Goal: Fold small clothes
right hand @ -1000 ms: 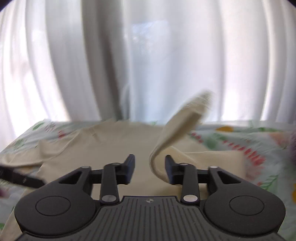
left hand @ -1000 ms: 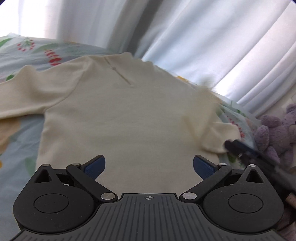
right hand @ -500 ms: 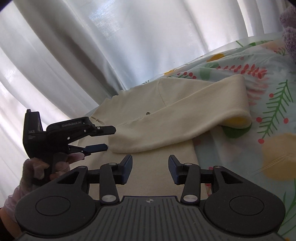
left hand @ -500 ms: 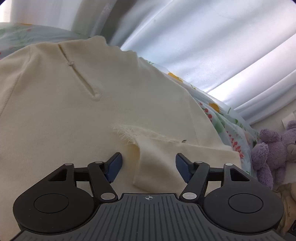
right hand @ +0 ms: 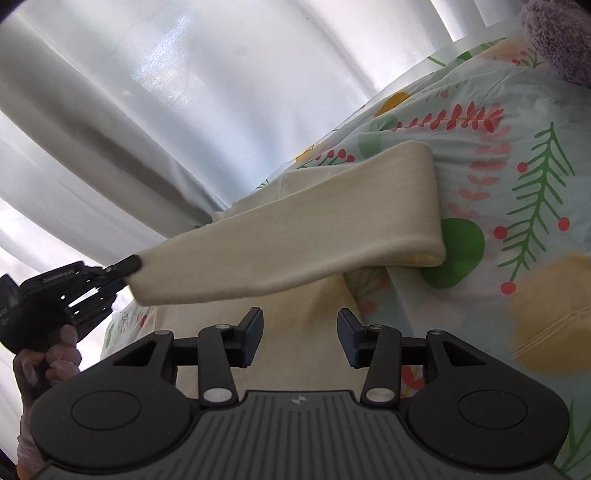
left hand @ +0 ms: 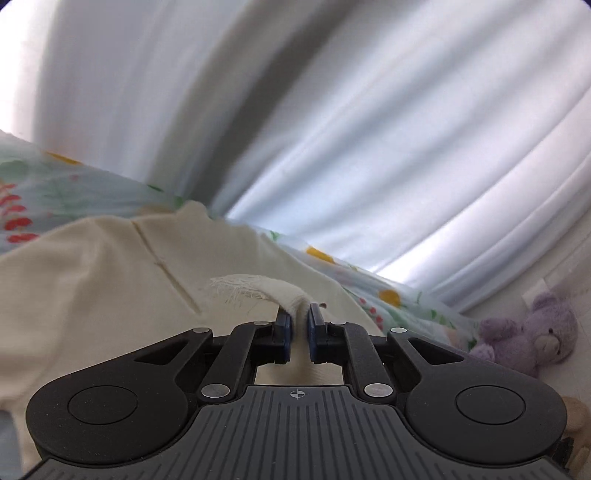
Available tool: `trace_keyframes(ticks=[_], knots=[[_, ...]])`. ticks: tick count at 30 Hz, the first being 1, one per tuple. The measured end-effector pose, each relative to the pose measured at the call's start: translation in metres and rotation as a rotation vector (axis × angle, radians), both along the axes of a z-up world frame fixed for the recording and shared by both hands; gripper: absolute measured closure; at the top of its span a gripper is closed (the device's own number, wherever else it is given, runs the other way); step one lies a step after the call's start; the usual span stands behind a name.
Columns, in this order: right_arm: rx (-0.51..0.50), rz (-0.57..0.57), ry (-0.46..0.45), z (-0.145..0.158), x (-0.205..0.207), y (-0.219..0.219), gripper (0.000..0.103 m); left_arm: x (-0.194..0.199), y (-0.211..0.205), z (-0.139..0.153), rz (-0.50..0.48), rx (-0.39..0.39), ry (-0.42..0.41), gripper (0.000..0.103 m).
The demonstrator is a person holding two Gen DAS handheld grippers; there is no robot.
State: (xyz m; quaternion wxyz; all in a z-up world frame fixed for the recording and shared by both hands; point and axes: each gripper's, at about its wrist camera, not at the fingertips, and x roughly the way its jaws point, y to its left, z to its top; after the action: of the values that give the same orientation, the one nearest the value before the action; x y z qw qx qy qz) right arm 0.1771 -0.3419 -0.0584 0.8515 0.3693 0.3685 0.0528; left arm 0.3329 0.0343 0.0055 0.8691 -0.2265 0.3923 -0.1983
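A small cream long-sleeved top lies flat on a floral bedsheet. My left gripper is shut on the frayed cuff of one sleeve and holds it lifted above the top's body. In the right wrist view that sleeve stretches from its fold at the right across to the left gripper, held by a gloved hand. My right gripper is open and empty, just above the top's body, below the lifted sleeve.
White curtains hang along the far side of the bed. A purple teddy bear sits at the right edge of the bed, also showing at the top right of the right wrist view.
My left gripper has closed on the sleeve cuff and lifted it off the top. My right gripper, which let the sleeve go a second ago, stays open and has moved closer.
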Motion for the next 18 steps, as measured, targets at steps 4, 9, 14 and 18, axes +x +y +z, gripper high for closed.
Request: trace_keyframes(ticks=[4,9,14,18], knots=[[0.040,0.013,0.021,-0.008,0.020,0.003,0.058,0.004,0.033,-0.014,0.098,0.067,0.069,0.092],[0.098,-0.070,0.049,-0.017,0.038,0.000,0.059,0.001,0.057,-0.014,0.139,0.045,0.076,0.092],[0.177,-0.161,0.092,-0.032,0.048,-0.005,0.064,0.002,0.091,-0.010,0.201,-0.099,0.126,0.092],[0.163,-0.173,0.097,-0.037,0.053,-0.001,0.086,0.007,0.100,-0.018,0.233,0.001,0.166,0.092]])
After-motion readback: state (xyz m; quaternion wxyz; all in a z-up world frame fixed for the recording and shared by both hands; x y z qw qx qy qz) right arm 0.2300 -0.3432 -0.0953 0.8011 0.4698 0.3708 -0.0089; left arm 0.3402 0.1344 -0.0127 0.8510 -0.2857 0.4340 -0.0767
